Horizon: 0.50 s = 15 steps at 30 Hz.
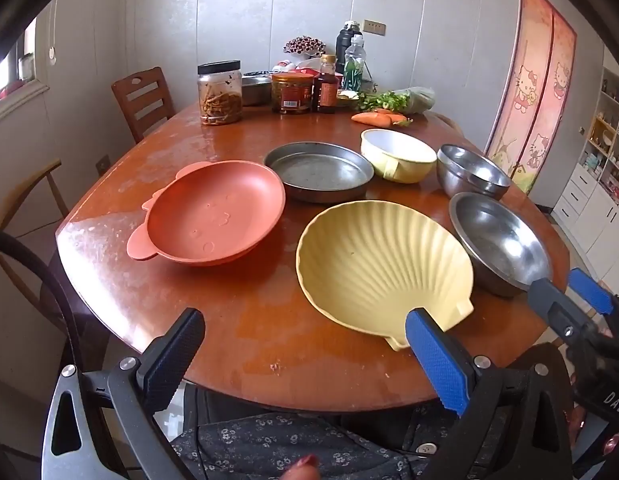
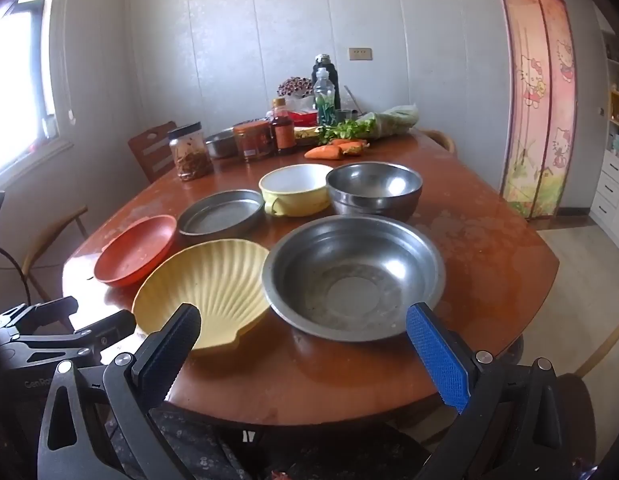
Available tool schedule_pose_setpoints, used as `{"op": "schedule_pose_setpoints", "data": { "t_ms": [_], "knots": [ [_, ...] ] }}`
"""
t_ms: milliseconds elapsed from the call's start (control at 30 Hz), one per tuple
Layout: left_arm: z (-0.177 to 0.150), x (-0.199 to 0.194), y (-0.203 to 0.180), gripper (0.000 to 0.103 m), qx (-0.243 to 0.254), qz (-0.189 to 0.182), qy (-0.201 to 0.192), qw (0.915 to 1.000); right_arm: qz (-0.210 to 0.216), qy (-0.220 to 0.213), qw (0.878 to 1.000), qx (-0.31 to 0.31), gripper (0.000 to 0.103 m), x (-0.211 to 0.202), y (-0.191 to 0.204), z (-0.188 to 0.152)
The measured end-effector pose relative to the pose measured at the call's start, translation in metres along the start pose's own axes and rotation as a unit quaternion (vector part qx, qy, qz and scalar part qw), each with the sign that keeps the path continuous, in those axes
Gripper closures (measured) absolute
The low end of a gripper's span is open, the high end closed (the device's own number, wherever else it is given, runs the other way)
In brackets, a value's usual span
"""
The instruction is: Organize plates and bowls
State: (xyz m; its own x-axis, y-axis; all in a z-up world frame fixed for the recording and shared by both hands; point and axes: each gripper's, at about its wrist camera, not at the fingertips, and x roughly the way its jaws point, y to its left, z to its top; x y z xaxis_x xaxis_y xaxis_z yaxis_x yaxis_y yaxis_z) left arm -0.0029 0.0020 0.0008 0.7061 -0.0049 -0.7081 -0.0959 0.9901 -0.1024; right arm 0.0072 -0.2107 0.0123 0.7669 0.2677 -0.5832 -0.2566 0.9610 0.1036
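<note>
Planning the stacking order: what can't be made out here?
- Far steel bowl: one bowl or nested two, unclear in either view.
- Steel basin: contents hidden by jars, both views.
- Jar label: too small.
- Table near edge: blocked by open left gripper.

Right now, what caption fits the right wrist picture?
Open right gripper above the big steel bowl and yellow shell-shaped plate.

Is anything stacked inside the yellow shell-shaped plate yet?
No: in the left wrist view the shell-shaped plate lies bare on the table, with the orange plate apart from it.
</note>
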Motion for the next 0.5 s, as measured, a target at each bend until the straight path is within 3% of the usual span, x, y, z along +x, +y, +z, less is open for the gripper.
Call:
{"op": "schedule_pose_setpoints", "data": {
  "t_ms": [500],
  "knots": [
    [-0.010,-0.010,-0.004,0.002,-0.001,0.016,0.001,0.9999,0.004,0.012,1.000,-0.013,0.000,0.003,0.010,-0.012]
  ]
}}
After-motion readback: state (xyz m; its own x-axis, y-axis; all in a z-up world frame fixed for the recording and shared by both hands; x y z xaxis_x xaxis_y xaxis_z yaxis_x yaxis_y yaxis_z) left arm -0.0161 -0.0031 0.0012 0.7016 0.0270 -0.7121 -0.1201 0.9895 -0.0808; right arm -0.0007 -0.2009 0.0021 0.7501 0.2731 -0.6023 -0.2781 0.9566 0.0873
